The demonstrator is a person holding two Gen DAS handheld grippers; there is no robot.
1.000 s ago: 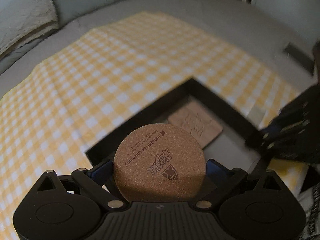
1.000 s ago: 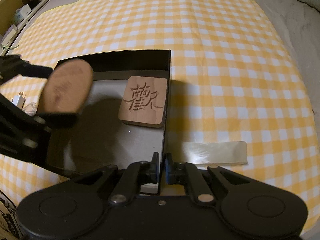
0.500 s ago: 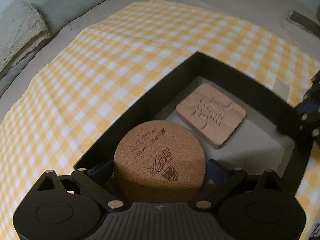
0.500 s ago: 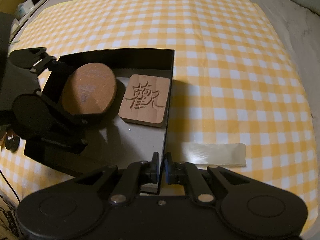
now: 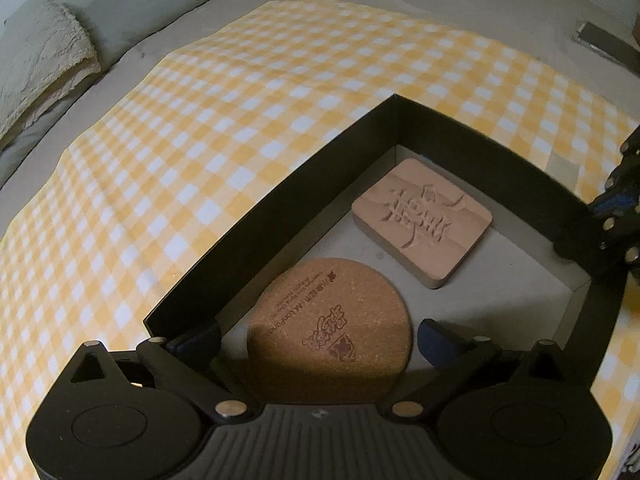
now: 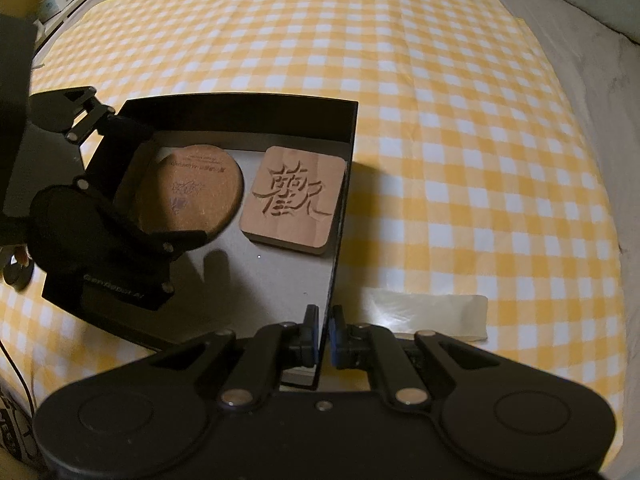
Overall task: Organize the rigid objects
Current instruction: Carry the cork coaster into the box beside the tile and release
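Note:
A round cork coaster (image 5: 332, 328) with printed writing lies on the floor of a black box (image 5: 280, 208), between the spread fingers of my left gripper (image 5: 320, 334), which no longer touch it. A square wooden coaster (image 5: 422, 220) with a carved character lies beside it in the box. In the right wrist view the cork coaster (image 6: 192, 188) and wooden coaster (image 6: 296, 200) sit side by side. My right gripper (image 6: 324, 334) is shut on the box's near wall (image 6: 340, 220). The left gripper (image 6: 120, 204) reaches in from the left.
The box stands on a yellow and white checked cloth (image 6: 440, 120) over a grey bed. A clear plastic strip (image 6: 432, 314) lies on the cloth right of the box. A folded towel (image 5: 40, 68) lies at the far left. A dark flat object (image 5: 600, 40) lies at the far right.
My left gripper lowered the cork coaster into the box next to the wooden coaster and opened, letting it go. My right gripper kept its hold on the box wall.

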